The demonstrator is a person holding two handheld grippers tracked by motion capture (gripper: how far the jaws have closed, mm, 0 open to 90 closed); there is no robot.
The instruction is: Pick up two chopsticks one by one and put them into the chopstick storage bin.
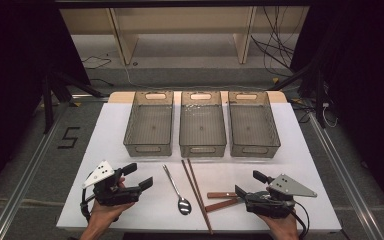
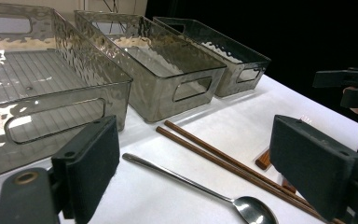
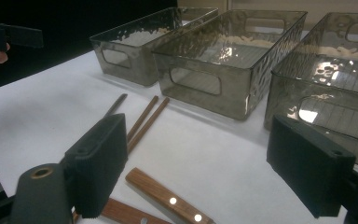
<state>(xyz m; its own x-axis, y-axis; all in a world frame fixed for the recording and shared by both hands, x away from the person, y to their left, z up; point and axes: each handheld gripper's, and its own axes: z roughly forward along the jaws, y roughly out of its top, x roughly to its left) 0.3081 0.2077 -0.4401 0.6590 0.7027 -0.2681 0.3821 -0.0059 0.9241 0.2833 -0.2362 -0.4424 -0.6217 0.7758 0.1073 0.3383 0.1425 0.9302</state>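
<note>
The white table (image 1: 130,130) stands on a grey floor, with pale shelving and loose cables in the dark room behind it. Along its far half sit 3 clear smoky bins side by side: the left bin (image 1: 149,122), the middle bin (image 1: 202,124) and the right bin (image 1: 253,124), each with handle cut-outs in its ends, and nothing shows inside any of them.

Nearer the person lie the utensils. The pair of brown chopsticks (image 1: 196,192) runs away from the person, its far tips leaning slightly left, between the 2 grippers. The metal spoon (image 1: 176,191) lies just left of the chopsticks, bowl toward the person, handle pointing to the bins, just right of the left gripper's (image 1: 140,176) jaws. 2 wooden handles (image 1: 222,199) with rivets lie crosswise, just ahead of the right gripper's (image 1: 245,184) jaws.

Both grippers stand wide apart with nothing between their pads.
</note>
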